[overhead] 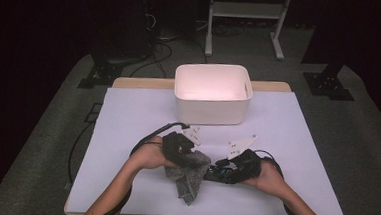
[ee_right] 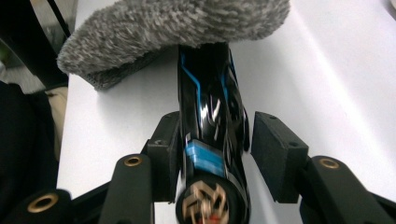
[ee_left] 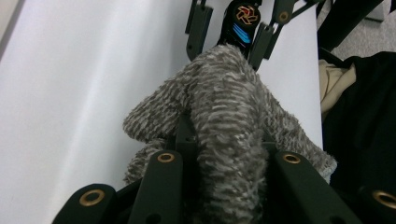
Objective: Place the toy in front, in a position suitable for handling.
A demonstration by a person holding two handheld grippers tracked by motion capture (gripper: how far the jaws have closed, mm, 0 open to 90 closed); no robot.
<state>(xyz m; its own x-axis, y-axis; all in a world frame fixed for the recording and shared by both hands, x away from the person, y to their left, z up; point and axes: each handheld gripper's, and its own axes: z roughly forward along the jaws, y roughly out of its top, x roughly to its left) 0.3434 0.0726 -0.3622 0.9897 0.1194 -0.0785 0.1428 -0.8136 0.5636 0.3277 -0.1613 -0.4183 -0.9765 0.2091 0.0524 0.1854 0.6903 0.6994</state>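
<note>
While the left gripper (overhead: 188, 155) presses its jaws together on a grey cloth (overhead: 190, 175), the right gripper (overhead: 219, 173) reaches toward it from the other side with a black tube (overhead: 216, 173) between its jaws. In the left gripper view the cloth (ee_left: 224, 126) rises thick and fuzzy out of the closed jaws and covers most of what lies ahead; beyond it, the round end of the tube (ee_left: 246, 16), with a red and gold mark and blue stripes, looks out between the far jaws of the right gripper (ee_left: 233, 37).

In the right gripper view the tube (ee_right: 210, 135) is glossy, with thin blue lines, and its far end goes under the cloth (ee_right: 173, 28). The left pad lies against it, but the right pad (ee_right: 275, 149) stands a little off, so the jaws of the right gripper (ee_right: 217, 154) are part open; whether they still carry the tube I cannot say for sure.

Cloth and tube are near the front edge of the counter (overhead: 286, 143), which has a pale sheet on it. Behind them stands a white bin (overhead: 212, 109). One corner of the cloth hangs down and touches the sheet.
</note>
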